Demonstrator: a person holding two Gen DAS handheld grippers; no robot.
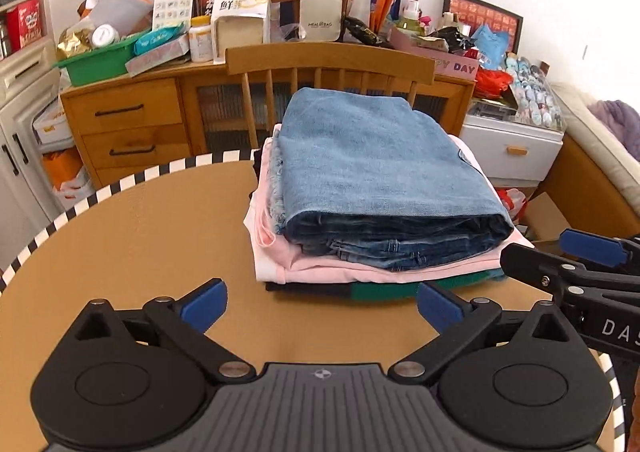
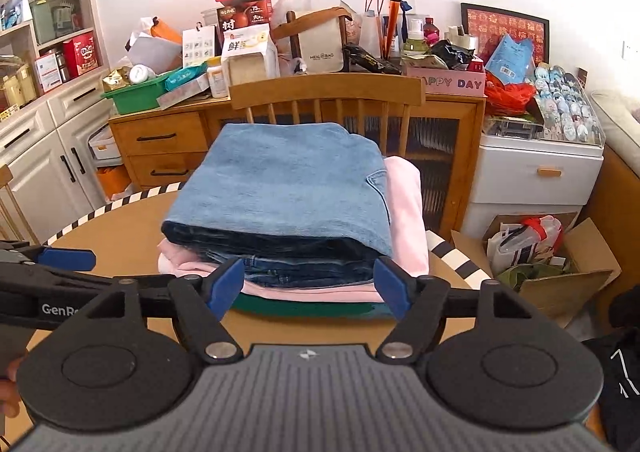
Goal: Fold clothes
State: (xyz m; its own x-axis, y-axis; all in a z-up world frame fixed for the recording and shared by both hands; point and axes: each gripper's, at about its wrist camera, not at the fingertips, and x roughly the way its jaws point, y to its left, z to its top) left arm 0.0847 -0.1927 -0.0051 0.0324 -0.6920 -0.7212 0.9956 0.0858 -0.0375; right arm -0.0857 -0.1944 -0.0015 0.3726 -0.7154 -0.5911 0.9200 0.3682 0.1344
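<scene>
Folded blue jeans (image 1: 372,160) (image 2: 280,188) lie on top of a neat stack on a round brown table (image 1: 140,244) (image 2: 120,236). Under them is a pink garment (image 1: 320,268) (image 2: 404,212), then a green one (image 1: 384,290) (image 2: 304,308) and a dark one at the bottom. My left gripper (image 1: 320,308) is open just short of the stack's near edge, nothing between its blue pads. My right gripper (image 2: 311,286) is open too, close in front of the stack, pads not pressing on cloth. Each gripper shows at the other view's edge.
A wooden chair (image 1: 328,60) (image 2: 324,92) stands right behind the stack. Beyond it is a cluttered wooden sideboard (image 1: 128,112). A white drawer unit (image 2: 536,180) and an open cardboard box (image 2: 560,272) sit to the right of the table. The table rim is black-and-white striped.
</scene>
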